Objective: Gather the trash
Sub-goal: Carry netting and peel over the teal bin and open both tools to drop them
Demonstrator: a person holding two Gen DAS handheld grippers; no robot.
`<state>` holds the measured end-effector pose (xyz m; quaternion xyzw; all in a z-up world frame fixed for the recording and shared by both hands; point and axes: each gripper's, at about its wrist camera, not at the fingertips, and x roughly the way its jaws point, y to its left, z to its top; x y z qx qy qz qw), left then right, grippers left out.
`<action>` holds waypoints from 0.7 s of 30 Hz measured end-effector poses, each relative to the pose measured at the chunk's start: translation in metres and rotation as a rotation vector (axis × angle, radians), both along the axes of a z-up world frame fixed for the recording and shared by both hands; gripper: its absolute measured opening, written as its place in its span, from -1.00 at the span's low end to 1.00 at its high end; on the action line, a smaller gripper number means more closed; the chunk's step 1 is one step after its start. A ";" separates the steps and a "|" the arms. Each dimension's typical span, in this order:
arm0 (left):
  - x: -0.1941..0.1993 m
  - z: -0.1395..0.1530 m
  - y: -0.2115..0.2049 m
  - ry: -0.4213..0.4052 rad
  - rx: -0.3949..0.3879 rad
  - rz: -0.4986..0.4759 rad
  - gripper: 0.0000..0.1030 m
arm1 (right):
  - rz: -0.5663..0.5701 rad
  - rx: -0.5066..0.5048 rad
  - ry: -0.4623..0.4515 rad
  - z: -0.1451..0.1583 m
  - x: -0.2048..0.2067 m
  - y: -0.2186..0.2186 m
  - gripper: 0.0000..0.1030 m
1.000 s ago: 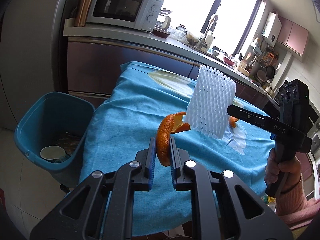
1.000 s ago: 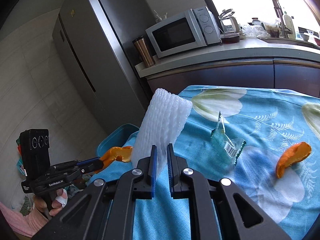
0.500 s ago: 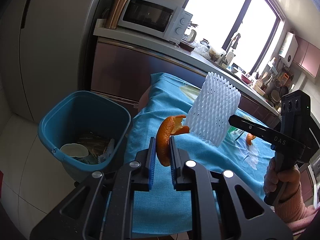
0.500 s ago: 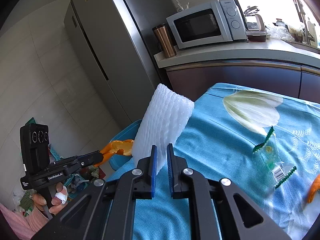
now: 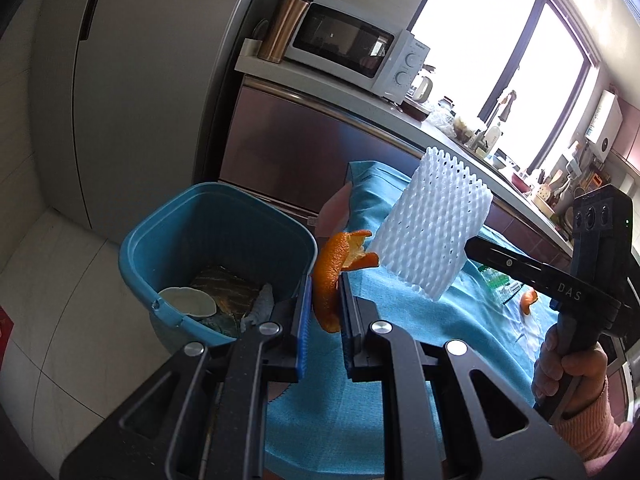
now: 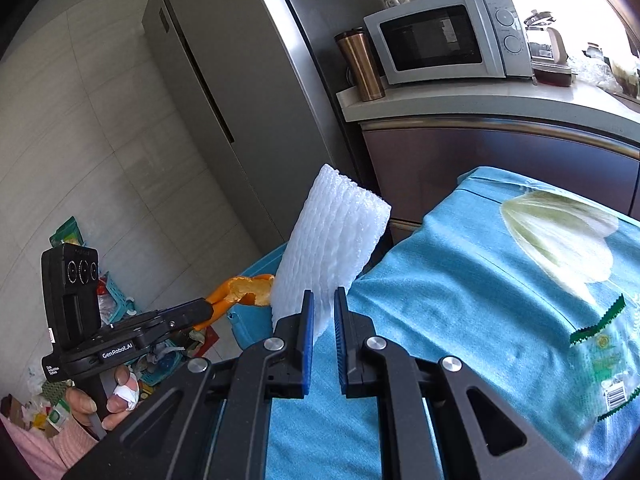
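My left gripper [image 5: 325, 297] is shut on a curled orange peel [image 5: 335, 268], held in the air by the right rim of the blue trash bin [image 5: 168, 240]. My right gripper [image 6: 321, 307] is shut on a white foam fruit net [image 6: 332, 248], upright over the table's left end, just right of the peel [image 6: 248, 290]. The net [image 5: 436, 228] also shows in the left wrist view. Another orange peel [image 5: 529, 301] and a clear plastic wrapper [image 6: 608, 344] lie on the blue tablecloth [image 6: 460, 300].
The bin holds a white bowl-like piece [image 5: 188, 300] and other waste. Behind stand a fridge [image 5: 132, 80], a counter with a microwave [image 6: 440, 40] and a copper tumbler [image 6: 360, 66]. Bags and clutter [image 6: 120, 300] lie on the floor at left.
Both grippers have carried their loads leftward off the table toward the bin. The bin now sits close beneath the peel, and the second peel has slid far to the right.
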<state>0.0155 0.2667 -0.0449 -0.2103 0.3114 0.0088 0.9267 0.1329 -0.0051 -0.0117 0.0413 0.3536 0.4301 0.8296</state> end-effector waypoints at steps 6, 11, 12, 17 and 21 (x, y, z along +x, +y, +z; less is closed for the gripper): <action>0.000 -0.006 0.013 0.014 -0.013 0.040 -0.74 | 0.017 -0.020 0.013 -0.004 0.006 0.020 -0.83; 0.001 -0.011 0.021 0.023 -0.015 0.069 -0.74 | 0.029 -0.045 0.022 -0.011 0.012 0.038 -0.83; 0.001 -0.012 0.023 0.023 -0.013 0.074 -0.74 | 0.032 -0.051 0.024 -0.012 0.014 0.041 -0.83; 0.006 -0.019 0.031 0.039 -0.019 0.099 -0.74 | 0.043 -0.079 0.037 -0.019 0.019 0.056 -0.83; 0.011 -0.025 0.037 0.050 -0.024 0.112 -0.74 | 0.051 -0.104 0.043 -0.024 0.022 0.068 -0.83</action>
